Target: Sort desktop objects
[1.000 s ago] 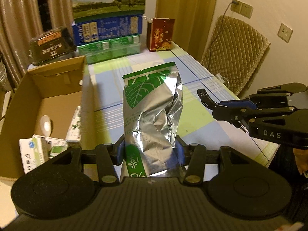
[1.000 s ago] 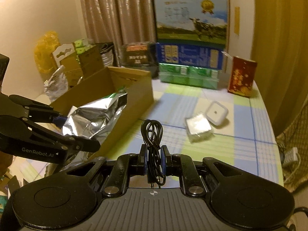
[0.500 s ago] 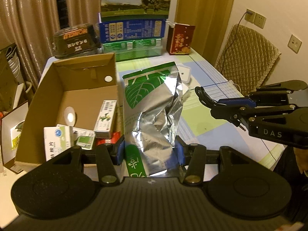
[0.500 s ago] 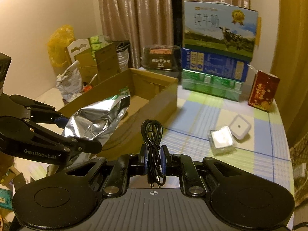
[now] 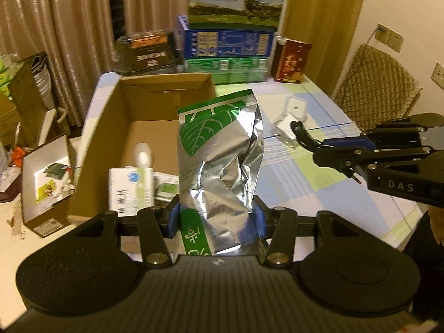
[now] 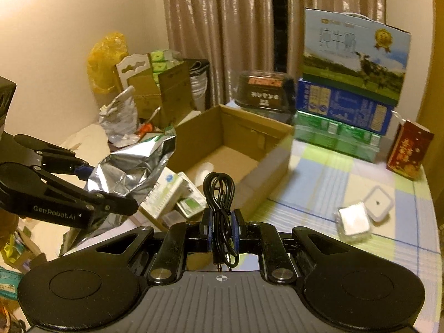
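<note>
Over the cardboard box point(image 5: 105, 127), left tongs point(image 5: 216, 216) pinching foil bag point(image 5: 219, 161), right tongs point(image 6: 222, 227) clamping black cable point(image 6: 219, 194).

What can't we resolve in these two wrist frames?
- Cardboard box floor, left wrist: partly hidden behind the foil bag.
- Audio cable lower end, right wrist: hidden behind the right gripper body.
- Small clear case contents, right wrist: blurred.
- Left gripper pad contact: covered by bag.
</note>
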`<state>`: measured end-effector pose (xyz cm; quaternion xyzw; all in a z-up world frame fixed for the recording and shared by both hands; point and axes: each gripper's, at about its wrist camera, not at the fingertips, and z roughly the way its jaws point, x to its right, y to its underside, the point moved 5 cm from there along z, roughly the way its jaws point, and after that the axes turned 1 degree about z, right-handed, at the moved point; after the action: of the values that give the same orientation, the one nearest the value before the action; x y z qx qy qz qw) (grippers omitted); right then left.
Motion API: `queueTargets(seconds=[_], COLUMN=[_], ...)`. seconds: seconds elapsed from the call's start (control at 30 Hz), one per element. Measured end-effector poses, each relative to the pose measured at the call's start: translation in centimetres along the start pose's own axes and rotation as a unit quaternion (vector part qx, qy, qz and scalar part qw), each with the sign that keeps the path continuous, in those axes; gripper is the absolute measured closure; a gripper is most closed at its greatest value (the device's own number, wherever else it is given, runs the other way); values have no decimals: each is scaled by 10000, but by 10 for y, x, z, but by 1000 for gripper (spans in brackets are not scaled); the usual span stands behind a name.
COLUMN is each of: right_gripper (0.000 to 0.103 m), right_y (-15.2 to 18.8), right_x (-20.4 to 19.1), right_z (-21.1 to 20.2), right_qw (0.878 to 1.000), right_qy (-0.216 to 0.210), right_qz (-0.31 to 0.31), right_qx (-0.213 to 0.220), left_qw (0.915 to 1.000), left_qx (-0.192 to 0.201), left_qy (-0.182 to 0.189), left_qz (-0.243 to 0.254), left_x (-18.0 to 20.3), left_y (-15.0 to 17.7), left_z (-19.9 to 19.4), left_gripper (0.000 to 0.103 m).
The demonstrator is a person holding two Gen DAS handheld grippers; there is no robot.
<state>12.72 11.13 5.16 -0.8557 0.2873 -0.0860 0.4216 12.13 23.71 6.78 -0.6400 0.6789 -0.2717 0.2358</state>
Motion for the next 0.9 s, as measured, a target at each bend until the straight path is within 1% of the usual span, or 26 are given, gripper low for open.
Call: queueTargets(seconds=[0.17,0.47,0.63,0.9], right_gripper=[93,93,93,93], right_y=[-15,-37,-45,-53], right_x=[-14,-27,-26,-21], right_z=[11,39,53,74], right_qw=[9999,9998,9997,9995], right_qy=[-118,-209,-217,-215], right_qz=[-16,-14,76,236], right_qx=[54,63,56,27], left_qw=[9998,9993,9992,9993], left_qx=[19,48,62,0], left_qy=[-184,-381,-399,-364], left_qz=[-104,-20,-27,-14], left_x=[-28,-60,-73,-83], left_y=[-2,-17,-30,-45], left_z=[-8,-14,-7,16], left_gripper=[58,58,58,58])
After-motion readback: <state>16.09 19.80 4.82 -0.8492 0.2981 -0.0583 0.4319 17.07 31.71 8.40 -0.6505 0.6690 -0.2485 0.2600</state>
